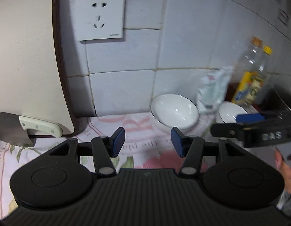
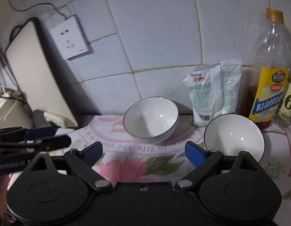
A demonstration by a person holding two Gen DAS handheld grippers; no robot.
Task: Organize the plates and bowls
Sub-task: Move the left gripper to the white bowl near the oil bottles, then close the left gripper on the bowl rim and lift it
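Two white bowls stood apart on the cloth-covered worktop (image 2: 126, 169), neither stacked nor held. The left bowl (image 2: 151, 119) sat farther back, near the tiled wall; the right bowl (image 2: 234, 135) sat nearer, just in front of the salt bag (image 2: 213, 94) and beside the oil bottle (image 2: 267, 86). No plates in either view. Left hand-held gripper (image 1: 148, 141) hovered over the cloth short of the left bowl, jaws wide, nothing between them. Right hand-held gripper (image 2: 143, 153) likewise wide and empty, its right finger just beside the right bowl's rim; contact could not be judged. Cleaver (image 1: 11, 128) lay at far left against the cutting board (image 1: 26, 56), clear of the work. Judged: task barely begun, as far as the views showed. Both bowls were yet to be gathered, probably nested one in the other; any plates lay out of sight.
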